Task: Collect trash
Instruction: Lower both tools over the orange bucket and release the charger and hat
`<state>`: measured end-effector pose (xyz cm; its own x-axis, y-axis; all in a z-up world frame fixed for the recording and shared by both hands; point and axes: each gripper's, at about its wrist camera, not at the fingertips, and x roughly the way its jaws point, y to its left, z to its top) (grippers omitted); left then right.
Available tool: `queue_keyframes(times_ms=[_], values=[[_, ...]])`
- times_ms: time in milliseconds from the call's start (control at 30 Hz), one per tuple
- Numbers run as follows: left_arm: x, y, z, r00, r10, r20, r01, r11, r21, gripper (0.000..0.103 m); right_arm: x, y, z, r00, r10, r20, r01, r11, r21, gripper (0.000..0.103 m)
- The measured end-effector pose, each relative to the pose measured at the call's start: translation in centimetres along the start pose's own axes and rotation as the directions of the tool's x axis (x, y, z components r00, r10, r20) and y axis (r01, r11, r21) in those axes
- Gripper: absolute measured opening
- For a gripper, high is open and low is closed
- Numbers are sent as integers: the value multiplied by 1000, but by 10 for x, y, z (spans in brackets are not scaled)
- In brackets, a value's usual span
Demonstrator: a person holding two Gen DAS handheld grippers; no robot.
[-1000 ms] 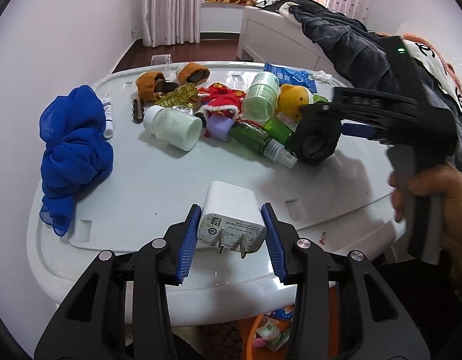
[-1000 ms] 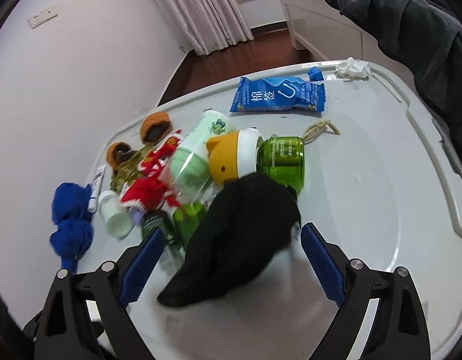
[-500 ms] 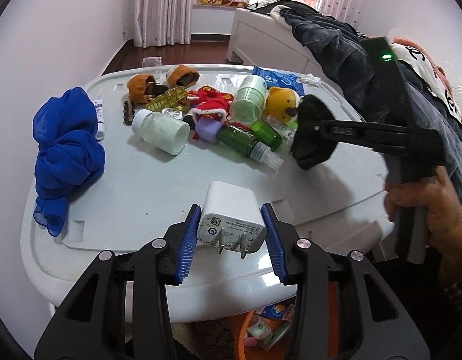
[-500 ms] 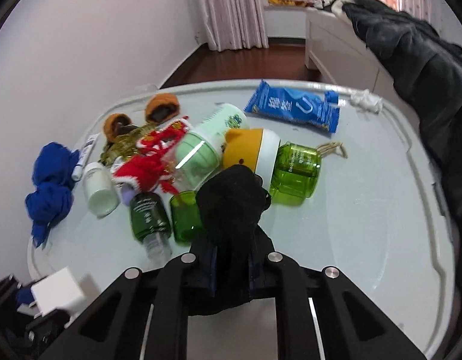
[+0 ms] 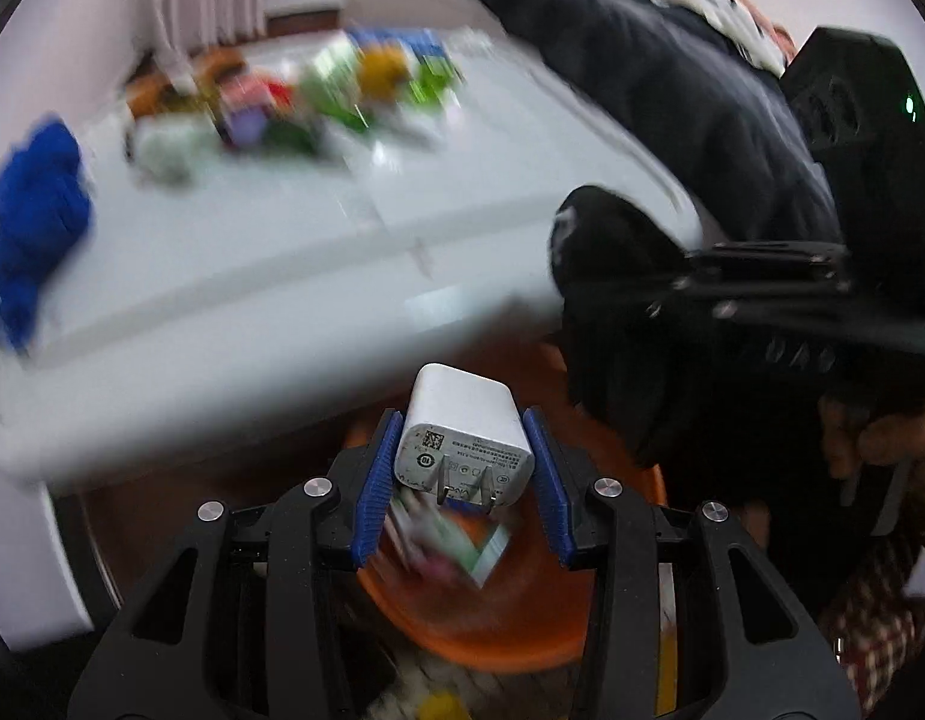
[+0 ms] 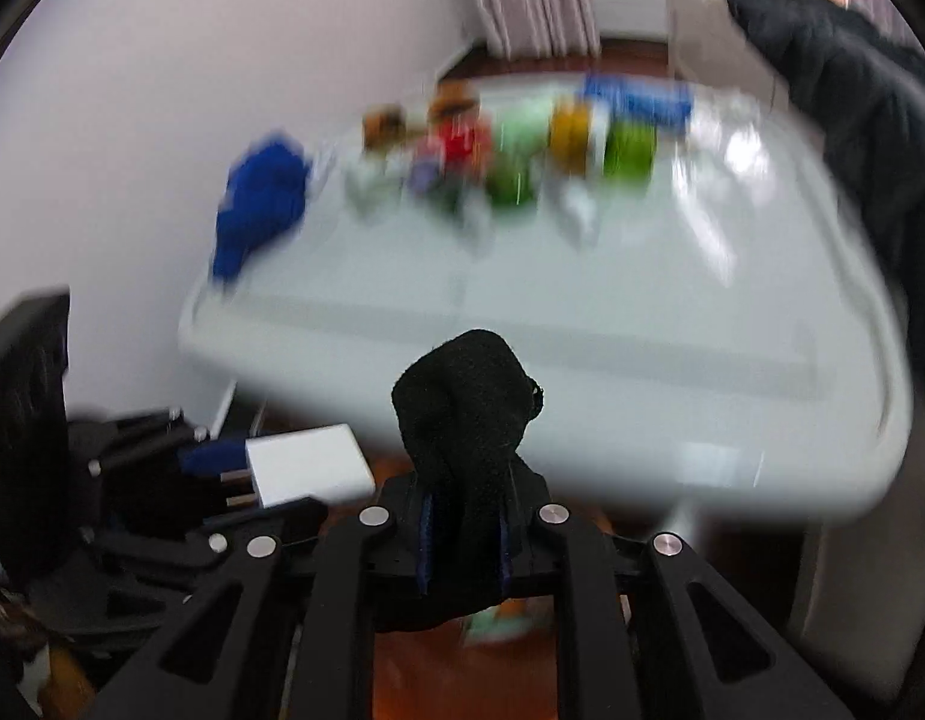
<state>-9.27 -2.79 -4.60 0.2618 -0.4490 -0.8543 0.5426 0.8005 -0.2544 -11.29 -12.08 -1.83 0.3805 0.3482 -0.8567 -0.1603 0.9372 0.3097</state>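
Down past the near edge of the pale grey plastic table (image 5: pixel 294 276), the left gripper (image 5: pixel 462 480) pinches a white square plug-in charger (image 5: pixel 462 426) between its blue-padded fingers (image 5: pixel 375 480), prongs pointing back at the camera. Beneath it sits a round orange plastic bin (image 5: pixel 522 630), partly hidden by the gripper frame, with crumpled packaging inside too smeared to identify. The right gripper (image 6: pixel 465 540) is clamped narrowly on a black knitted sock (image 6: pixel 468 420), whose lower end hangs down behind the frame; in the left view that sock (image 5: pixel 618 300) hangs beside the table edge, above the bin's far side. Farther back on the table, a bunched blue cloth (image 5: pixel 36 228) and a heap of colourful bottles and toys (image 6: pixel 504 150) are motion-blurred, so single items cannot be told apart.
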Motion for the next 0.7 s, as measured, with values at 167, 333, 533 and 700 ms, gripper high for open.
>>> queue_keyframes(times_ms=[167,333,533,700], values=[[18,-16,-35,995,-28,-99,28,1000,-2,45,33,-13,-44,991,-1,-135,8,999,48,42],[20,-9,-35,995,36,-94,-39,999,-37,65,32,-12,-44,990,-65,-125,67,998,8,64],[-10,25,-17,993,110,36,-104,985,-136,65,-14,-15,-8,996,-51,71,51,999,13,75],[-34,52,28,969,208,135,-180,964,-196,78,-56,-6,58,964,-36,265,55,996,-67,96]])
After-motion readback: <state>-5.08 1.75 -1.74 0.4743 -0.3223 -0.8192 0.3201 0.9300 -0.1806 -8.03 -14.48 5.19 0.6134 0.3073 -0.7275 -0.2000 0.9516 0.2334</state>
